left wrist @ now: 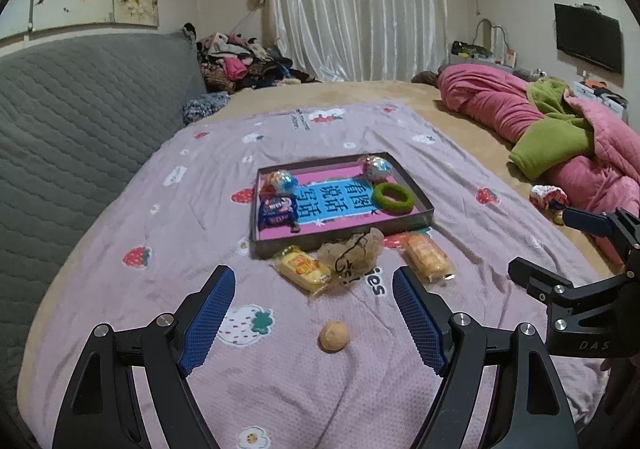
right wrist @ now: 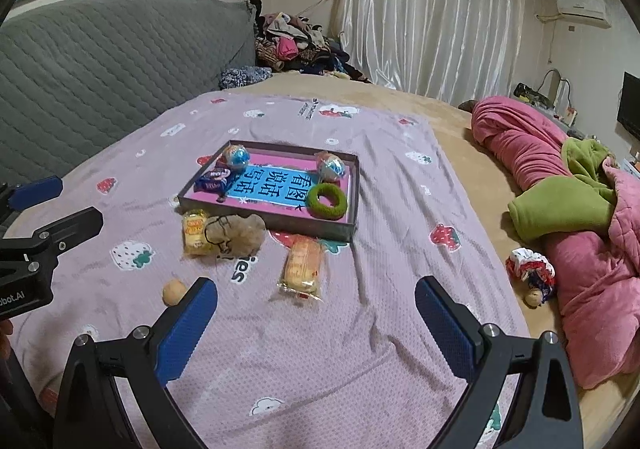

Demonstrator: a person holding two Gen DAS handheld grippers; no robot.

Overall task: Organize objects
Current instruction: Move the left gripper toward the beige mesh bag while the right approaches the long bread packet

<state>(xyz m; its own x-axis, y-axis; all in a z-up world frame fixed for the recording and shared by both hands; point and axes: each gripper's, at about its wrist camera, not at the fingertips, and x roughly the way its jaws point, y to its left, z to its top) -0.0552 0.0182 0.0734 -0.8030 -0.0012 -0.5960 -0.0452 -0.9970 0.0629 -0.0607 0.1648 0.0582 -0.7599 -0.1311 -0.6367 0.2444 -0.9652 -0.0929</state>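
Hovering over the sheet [left wrist: 120, 209], left gripper [left wrist: 314, 309] spread wide, holding nothing; right gripper [right wrist: 316, 323] likewise spread and empty. Lying between the left fingers [left wrist: 208, 321], slightly ahead of the tips: a walnut [left wrist: 334, 336], round, no long axis. Sitting just beyond, a yellow cake [left wrist: 302, 273] angling its long axis from near right to far left, touching a beige scrunchie [left wrist: 354, 253]. Resting right of that, an orange cake [right wrist: 302, 267], running almost straight away from the right gripper and lying ahead of its gap, far end close to the tray [right wrist: 280, 224]. Holding inside the tray: two foil balls [left wrist: 283, 181] [left wrist: 377, 167], a blue packet [left wrist: 276, 211], a green ring [left wrist: 394, 199]. Showing only in the right view: the orange cake's full length. Showing in both: a doll [right wrist: 530, 269] beside the pink quilt [right wrist: 520, 145].
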